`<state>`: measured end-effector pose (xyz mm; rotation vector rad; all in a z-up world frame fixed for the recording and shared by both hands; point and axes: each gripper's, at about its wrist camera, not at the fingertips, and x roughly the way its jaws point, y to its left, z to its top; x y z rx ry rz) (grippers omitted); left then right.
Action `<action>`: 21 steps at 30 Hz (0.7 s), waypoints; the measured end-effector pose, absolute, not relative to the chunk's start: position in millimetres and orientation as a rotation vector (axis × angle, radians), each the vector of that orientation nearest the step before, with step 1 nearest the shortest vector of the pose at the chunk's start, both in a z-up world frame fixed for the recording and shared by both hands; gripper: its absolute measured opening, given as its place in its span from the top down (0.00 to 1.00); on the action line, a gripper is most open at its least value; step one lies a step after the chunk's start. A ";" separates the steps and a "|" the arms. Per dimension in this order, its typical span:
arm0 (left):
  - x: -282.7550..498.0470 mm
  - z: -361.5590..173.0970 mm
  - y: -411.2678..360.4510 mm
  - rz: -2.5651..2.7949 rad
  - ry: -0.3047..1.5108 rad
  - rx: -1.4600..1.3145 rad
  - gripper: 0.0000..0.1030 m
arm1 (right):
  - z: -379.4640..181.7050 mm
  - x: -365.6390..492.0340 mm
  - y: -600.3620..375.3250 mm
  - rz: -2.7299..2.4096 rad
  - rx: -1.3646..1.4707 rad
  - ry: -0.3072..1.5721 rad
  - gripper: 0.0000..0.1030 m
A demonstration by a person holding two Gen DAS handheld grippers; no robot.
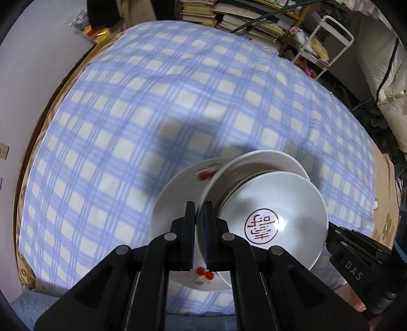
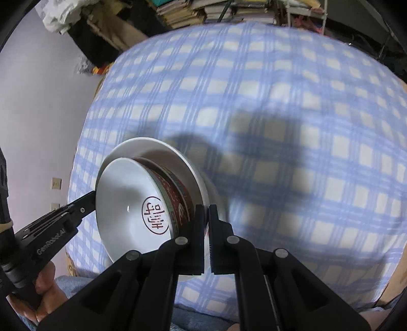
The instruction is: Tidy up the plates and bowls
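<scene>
A white plate [image 1: 267, 157] tilts above the blue checked tablecloth [image 1: 127, 114], carrying a white bowl [image 1: 279, 203] with a red seal mark inside. My left gripper [image 1: 199, 206] is shut on the plate's near rim. My right gripper [image 1: 330, 228] reaches in from the right, its tips hidden behind the bowl. Under them a second white plate with red cherries [image 1: 178, 193] lies on the cloth. In the right wrist view my right gripper [image 2: 206, 208] is shut on the plate [image 2: 152, 147] rim beside the bowl [image 2: 122, 198]; the left gripper [image 2: 89, 201] meets the opposite side.
Stacked books [image 1: 229, 15] and a white metal rack [image 1: 330, 38] stand behind the table. White padded bags [image 1: 389, 76] sit at the right, a pale wall [image 1: 30, 63] at the left. A hand [image 2: 43, 280] grips the left tool's handle.
</scene>
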<state>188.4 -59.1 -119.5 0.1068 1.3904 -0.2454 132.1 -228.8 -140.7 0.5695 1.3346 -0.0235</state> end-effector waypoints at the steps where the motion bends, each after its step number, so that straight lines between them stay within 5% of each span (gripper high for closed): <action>1: 186.7 -121.2 -56.2 -0.245 1.395 0.103 0.97 | -144.0 131.5 -225.5 -0.021 0.566 1.343 0.93; 21: 159.2 -117.0 -40.8 -0.285 1.301 0.060 0.95 | -136.7 121.7 -203.2 0.002 0.431 1.270 0.93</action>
